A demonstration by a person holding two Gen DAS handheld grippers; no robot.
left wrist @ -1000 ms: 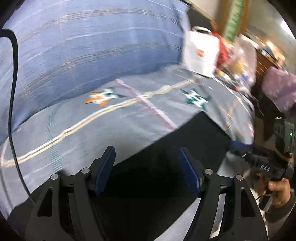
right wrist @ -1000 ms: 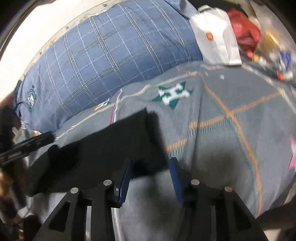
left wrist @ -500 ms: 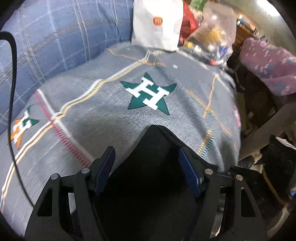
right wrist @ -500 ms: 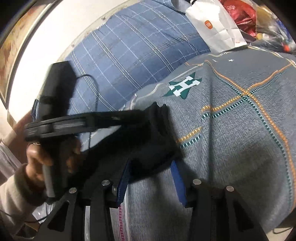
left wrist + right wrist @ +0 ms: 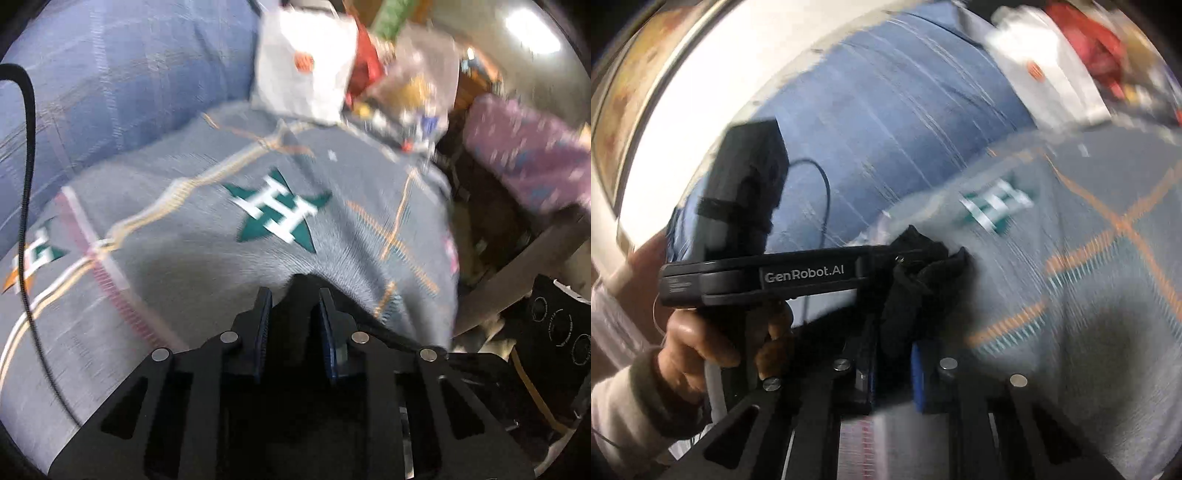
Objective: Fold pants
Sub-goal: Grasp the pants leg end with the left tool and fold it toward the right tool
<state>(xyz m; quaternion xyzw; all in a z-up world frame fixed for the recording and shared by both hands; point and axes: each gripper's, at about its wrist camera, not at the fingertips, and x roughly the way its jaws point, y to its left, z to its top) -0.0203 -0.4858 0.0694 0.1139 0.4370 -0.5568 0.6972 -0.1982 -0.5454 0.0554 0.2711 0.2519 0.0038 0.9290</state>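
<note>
Both grippers, left gripper [image 5: 291,306] and right gripper [image 5: 892,354], jaws now closed on the black pants [image 5: 916,266], lift them off the bed [image 5: 184,266] to fold.

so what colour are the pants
Black. The pants show best in the right wrist view, bunched against the grey bedspread.

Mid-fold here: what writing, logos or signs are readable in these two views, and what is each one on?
"GenRobot.AI": on the side of the left gripper, seen from the right wrist.
"H": white letter in the green star on the gray blanket.
Orange logo on the white bag: too blurred to read.
</note>
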